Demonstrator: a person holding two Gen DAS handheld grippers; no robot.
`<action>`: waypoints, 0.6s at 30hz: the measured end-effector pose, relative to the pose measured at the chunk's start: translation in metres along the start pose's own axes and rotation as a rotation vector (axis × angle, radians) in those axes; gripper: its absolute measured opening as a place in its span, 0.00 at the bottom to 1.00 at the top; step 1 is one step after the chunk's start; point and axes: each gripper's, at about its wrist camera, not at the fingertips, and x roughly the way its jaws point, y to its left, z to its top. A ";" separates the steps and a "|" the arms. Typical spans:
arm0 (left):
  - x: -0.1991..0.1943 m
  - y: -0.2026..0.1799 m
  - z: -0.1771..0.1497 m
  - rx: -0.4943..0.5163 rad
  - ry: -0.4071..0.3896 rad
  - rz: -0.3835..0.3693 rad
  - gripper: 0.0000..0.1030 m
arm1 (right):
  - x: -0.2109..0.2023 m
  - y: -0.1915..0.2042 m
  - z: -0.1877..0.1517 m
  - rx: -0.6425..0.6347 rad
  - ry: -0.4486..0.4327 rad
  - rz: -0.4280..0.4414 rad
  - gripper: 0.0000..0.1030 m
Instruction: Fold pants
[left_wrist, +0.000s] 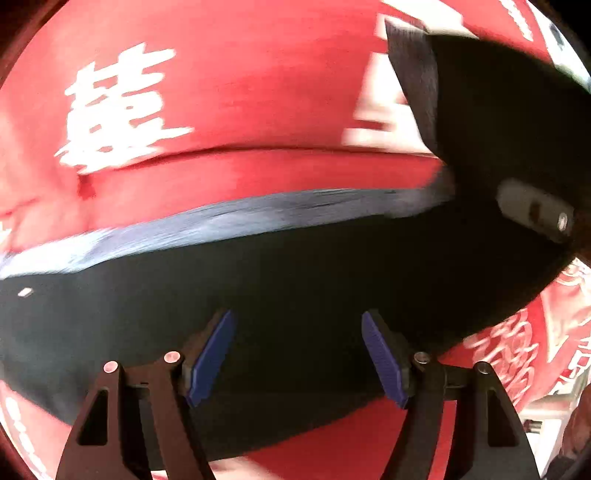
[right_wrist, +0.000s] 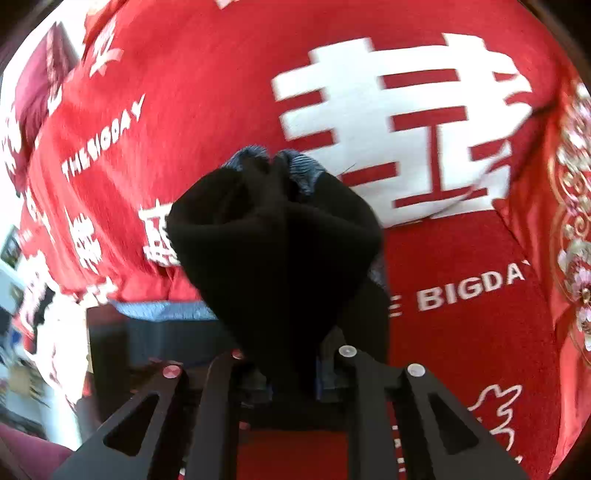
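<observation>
The black pants (left_wrist: 295, 280) lie across a red bedspread (left_wrist: 229, 92), with a blue-grey inner band (left_wrist: 207, 218) along their far edge. My left gripper (left_wrist: 298, 354) is open, its blue pads (left_wrist: 212, 354) apart just above the black fabric, holding nothing. At the upper right of the left wrist view, part of the pants is lifted by the other gripper (left_wrist: 535, 210). In the right wrist view my right gripper (right_wrist: 293, 376) is shut on a bunched fold of the black pants (right_wrist: 277, 251), held up off the bedspread (right_wrist: 461, 314). Its pads are hidden by the cloth.
The red bedspread carries large white characters (right_wrist: 402, 122) and the words "THE BIGDAY". An embroidered red cushion (right_wrist: 576, 229) lies at the right. The bed's edge and room clutter (right_wrist: 22, 350) show at the left of the right wrist view.
</observation>
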 end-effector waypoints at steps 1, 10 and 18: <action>-0.002 0.021 -0.002 -0.014 0.012 0.025 0.71 | 0.014 0.019 -0.004 -0.042 0.027 -0.041 0.21; -0.010 0.131 -0.037 -0.077 0.085 0.099 0.71 | 0.111 0.152 -0.090 -0.593 0.179 -0.441 0.40; -0.027 0.120 -0.031 -0.066 0.107 -0.022 0.71 | 0.052 0.125 -0.078 -0.257 0.220 -0.082 0.44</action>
